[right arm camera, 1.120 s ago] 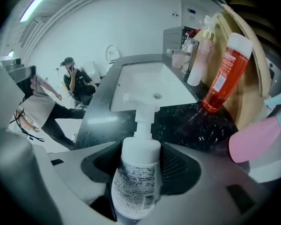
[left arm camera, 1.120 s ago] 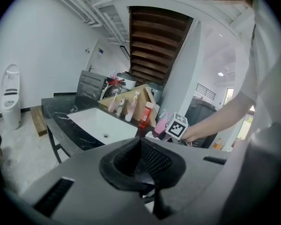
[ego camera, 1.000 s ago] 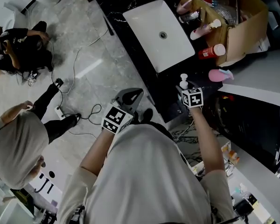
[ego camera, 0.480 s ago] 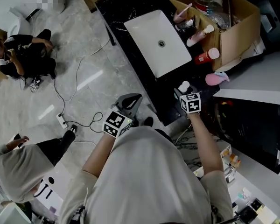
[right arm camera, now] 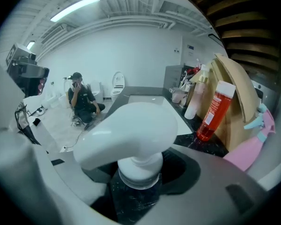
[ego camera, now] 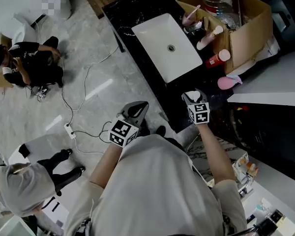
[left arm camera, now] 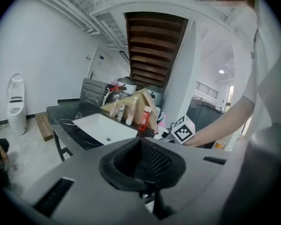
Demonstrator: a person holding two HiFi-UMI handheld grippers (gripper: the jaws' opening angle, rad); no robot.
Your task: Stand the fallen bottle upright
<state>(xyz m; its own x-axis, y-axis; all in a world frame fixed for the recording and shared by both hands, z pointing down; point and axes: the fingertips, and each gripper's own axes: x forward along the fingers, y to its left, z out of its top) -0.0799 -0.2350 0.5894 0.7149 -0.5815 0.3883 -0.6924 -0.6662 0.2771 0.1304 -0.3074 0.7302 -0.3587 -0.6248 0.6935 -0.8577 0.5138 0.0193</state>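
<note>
1. The right gripper (ego camera: pixel 193 97) is clasping the pump bottle (right arm camera: pixel 131 130), its jaws standing wide around the bottle just below the white pump head.
2. The bottle is hanging over the near edge of the black counter (ego camera: pixel 137 4), at 5 o'clock from the white sink (ego camera: pixel 155 31).
3. The left gripper (ego camera: pixel 139 108) is hovering at 9 o'clock from the right one, its jaws meeting on nothing.
4. A red bottle (right arm camera: pixel 214 112) is sitting beside the cardboard box (ego camera: pixel 255 31), at 1 o'clock from the right gripper; its white label is showing print too small to read.
</note>
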